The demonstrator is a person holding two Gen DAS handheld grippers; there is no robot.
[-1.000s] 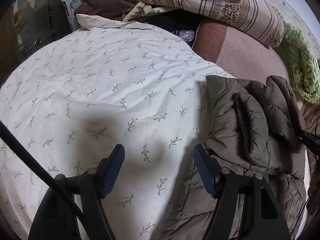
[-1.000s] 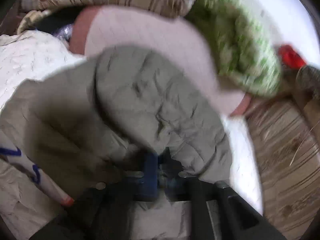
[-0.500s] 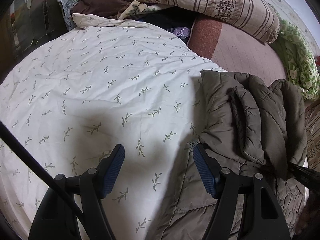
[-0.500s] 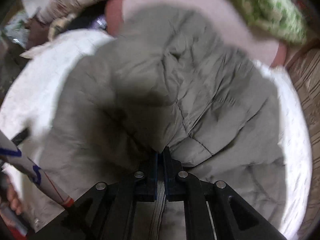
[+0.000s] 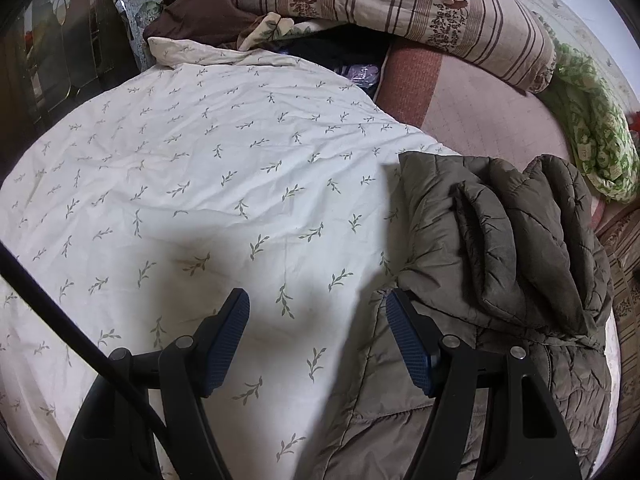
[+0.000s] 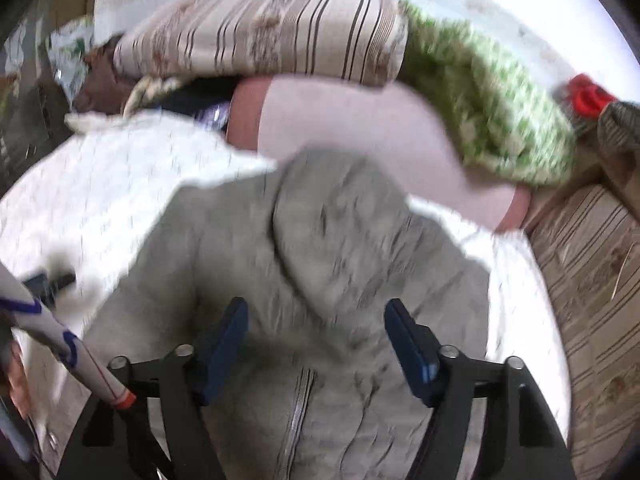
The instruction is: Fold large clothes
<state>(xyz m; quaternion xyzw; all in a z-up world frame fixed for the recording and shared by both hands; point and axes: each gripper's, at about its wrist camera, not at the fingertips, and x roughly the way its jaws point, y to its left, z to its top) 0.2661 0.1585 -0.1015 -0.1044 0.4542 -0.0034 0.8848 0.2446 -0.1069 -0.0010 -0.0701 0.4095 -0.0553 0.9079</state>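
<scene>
A: Where is the padded jacket?
B: On the leaf-print sheet, just right of the left gripper, whose fingers are spread, empty.
A: The right gripper?
B: Fingers apart above the jacket, holding nothing.

right view smeared by blur — the jacket quilting unreadable, its lower part cut off.
</scene>
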